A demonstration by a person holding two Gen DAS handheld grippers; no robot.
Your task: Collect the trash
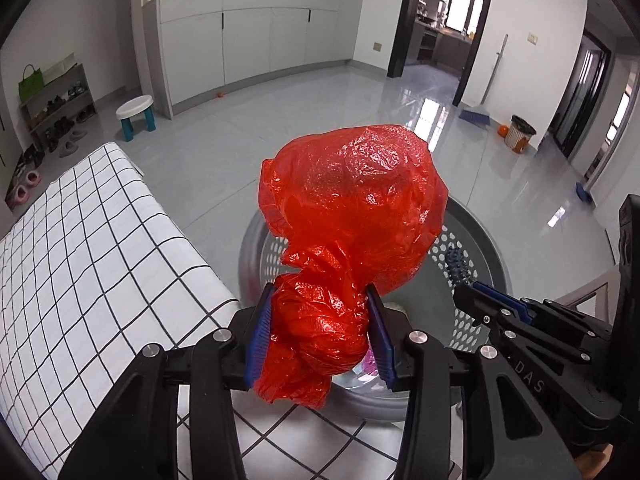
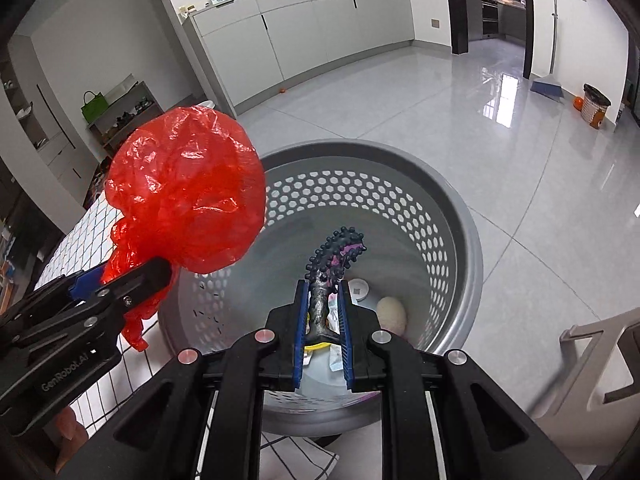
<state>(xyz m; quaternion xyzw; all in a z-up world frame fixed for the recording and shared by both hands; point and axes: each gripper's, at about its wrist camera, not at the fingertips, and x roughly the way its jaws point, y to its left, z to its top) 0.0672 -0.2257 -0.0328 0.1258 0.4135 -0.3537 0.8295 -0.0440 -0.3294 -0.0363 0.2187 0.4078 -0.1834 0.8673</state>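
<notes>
A crumpled red plastic bag [image 1: 352,208] is pinched at its lower bunch by my left gripper [image 1: 320,300], which is shut on it; the puffed top rises over a grey perforated basket [image 1: 472,240]. The same red plastic bag [image 2: 188,188] hangs at the basket's left edge in the right wrist view, held by the left gripper [image 2: 120,280]. My right gripper [image 2: 323,292] is shut on a dark knobbly stick-like piece with purple [image 2: 336,252], held above the grey basket [image 2: 452,216]. The right gripper [image 1: 468,284] shows at the right of the left wrist view.
Inside the basket lie a pale egg-shaped object [image 2: 393,314], a white round lid [image 2: 358,289] and bits of packaging. A grid-patterned cloth [image 1: 88,248] covers the surface at left. A stool [image 1: 136,114], shoe rack [image 1: 56,104], broom [image 1: 476,114] and small bin [image 1: 520,132] stand farther off.
</notes>
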